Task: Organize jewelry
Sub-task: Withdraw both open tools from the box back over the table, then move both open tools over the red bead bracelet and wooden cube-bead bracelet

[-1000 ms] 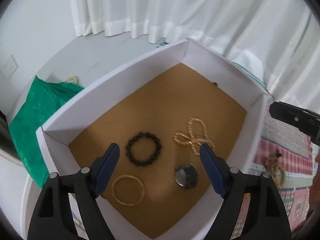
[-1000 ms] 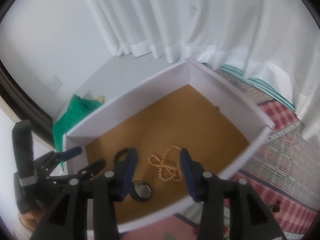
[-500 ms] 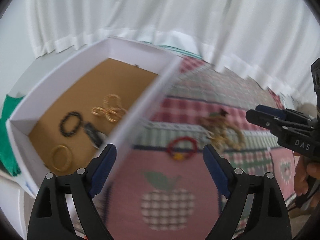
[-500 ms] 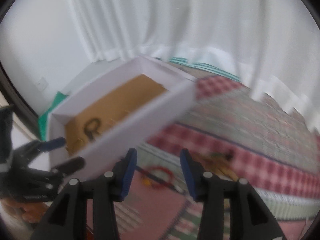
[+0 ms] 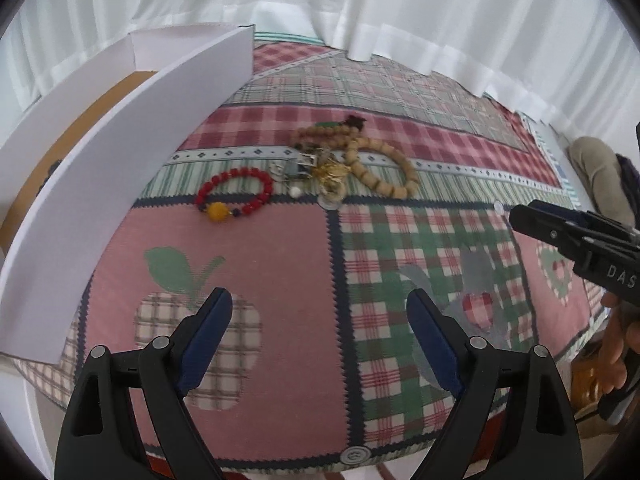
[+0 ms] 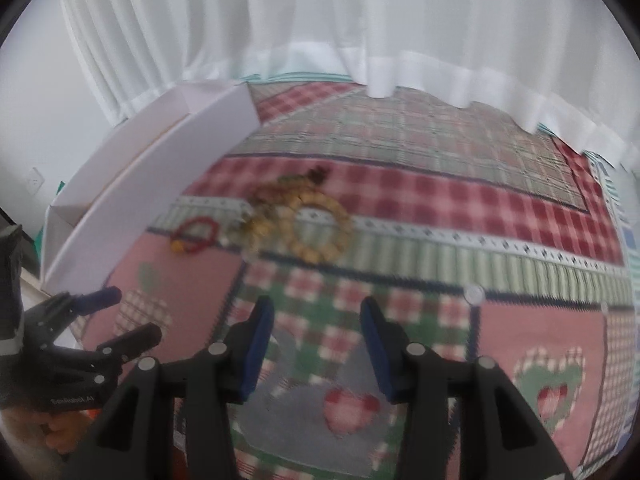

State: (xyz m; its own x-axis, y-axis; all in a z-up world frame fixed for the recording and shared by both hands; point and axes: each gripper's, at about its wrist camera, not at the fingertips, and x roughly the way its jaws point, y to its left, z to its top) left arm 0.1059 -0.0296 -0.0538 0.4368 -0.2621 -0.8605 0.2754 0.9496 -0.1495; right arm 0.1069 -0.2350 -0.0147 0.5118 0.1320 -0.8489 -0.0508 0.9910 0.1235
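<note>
**Loose beads next: light, floppy, easy to snag**

White box (image 5: 120,148) sits at 9–10 o'clock in the left wrist view, near wall up, brown floor only partly visible; what's inside can't be made out from here. Just right of it, on the patchwork cloth (image 5: 280,320), lies the red bead bracelet (image 5: 234,192) w/ an amber bead at its 6 o'clock. It lies apart from the pile, so prob. the cleanest pick. Likely light, strung on elastic, so it'll sag and swing once lifted; round beads may roll off the pads. Best bet: pinch across one side of the loop, not the amber bead.

Toward 12 o'clock, the tangled heap (image 5: 320,164): gold chain, metal buckle bits, a small white bead. Chain looks thin and snaggy, would drag neighbours along. Touching its right side, the tan wooden bead loop (image 5: 380,168), bigger beads, stiffer, easier to grip.

Left gripper (image 5: 320,332) at 6 o'clock: jaws wide apart, having just spread a bit more, nothing between them. Right gripper (image 6: 318,340), seen at 3 o'clock from the left wrist: jaws parted about halfway, empty, hovering over the cloth short of the pile.
</note>
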